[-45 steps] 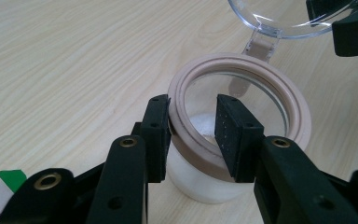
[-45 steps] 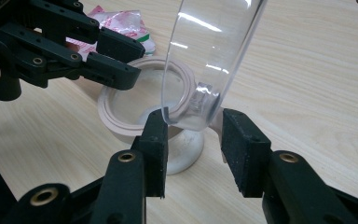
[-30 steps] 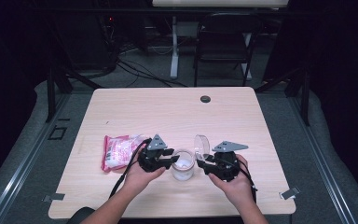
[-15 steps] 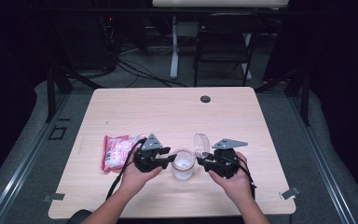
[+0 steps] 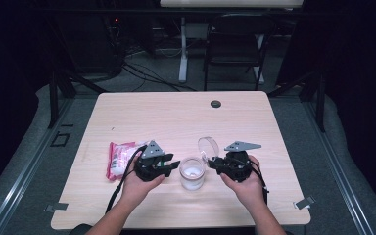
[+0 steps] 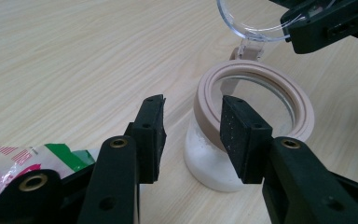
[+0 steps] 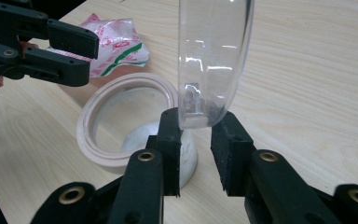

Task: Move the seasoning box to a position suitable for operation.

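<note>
Table [image 5: 176, 117] first: near its front edge we see the jar [image 5: 192, 172] standing open. Left gripper [image 5: 172, 167] gapes beside its rim, gripping nothing. Right gripper [image 7: 196, 133] has just been closing around the upright clear lid [image 7: 214, 60], so shutting looks likely next.
</note>
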